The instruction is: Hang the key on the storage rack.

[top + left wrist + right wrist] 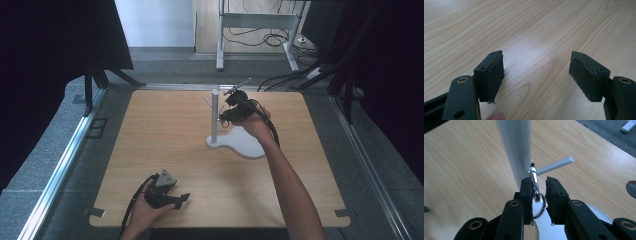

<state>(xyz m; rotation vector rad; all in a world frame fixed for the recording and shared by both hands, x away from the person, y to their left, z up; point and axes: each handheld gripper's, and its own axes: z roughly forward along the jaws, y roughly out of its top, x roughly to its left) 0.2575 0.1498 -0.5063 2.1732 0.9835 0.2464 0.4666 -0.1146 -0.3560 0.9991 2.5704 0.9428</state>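
The right gripper (539,185) was held up at the white stand (215,117) at the far middle of the worktop (165,150). A metal clip (534,181) with its key ring (539,205) lay between the narrowly parted fingers (526,195), against one pad, the other pad standing just off it. The clip's long axis ran along the fingers, its top hooked on the stand's side peg (554,165). The left gripper (537,75) was rested near the worktop's front edge, well apart, fingers wide and empty.
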